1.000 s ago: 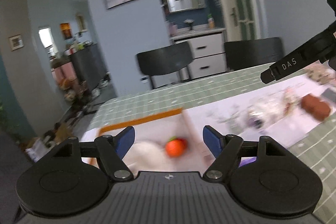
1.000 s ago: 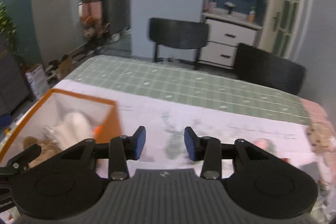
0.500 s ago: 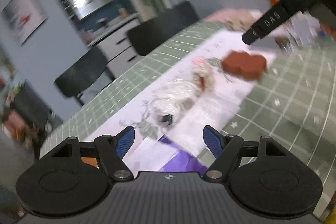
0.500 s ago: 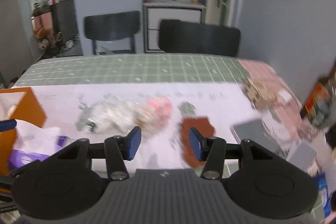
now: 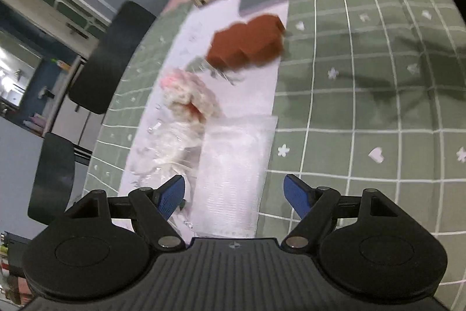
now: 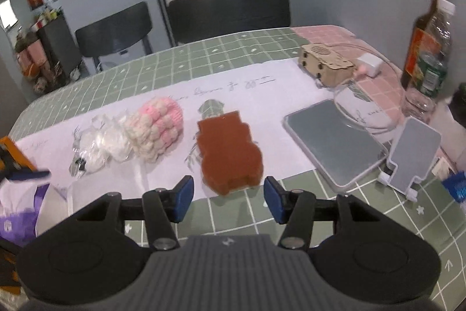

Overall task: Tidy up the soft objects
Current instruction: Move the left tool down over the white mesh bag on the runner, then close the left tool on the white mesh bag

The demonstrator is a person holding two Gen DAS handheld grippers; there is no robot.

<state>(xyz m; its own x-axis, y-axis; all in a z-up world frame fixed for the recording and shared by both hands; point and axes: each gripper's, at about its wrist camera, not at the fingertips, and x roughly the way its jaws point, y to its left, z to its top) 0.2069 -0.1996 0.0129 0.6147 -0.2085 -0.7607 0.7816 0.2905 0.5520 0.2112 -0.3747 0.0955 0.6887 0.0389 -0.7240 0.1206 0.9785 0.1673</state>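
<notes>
From my right wrist view, the long white paper runner lies across the green checked tablecloth. On it, left to right: clear plastic bag, pink-and-cream knitted ball touching it, brown bear-shaped sponge, grey flat tablet. A perforated wooden box sits behind the tablet.

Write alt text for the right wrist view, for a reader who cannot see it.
The open right tool hovers over a flat rust-brown bear-shaped sponge on white paper, nothing between its blue pads. Left of the sponge lie a pink-and-cream knitted ball and a clear plastic bag; a grey tray sits right.
</notes>
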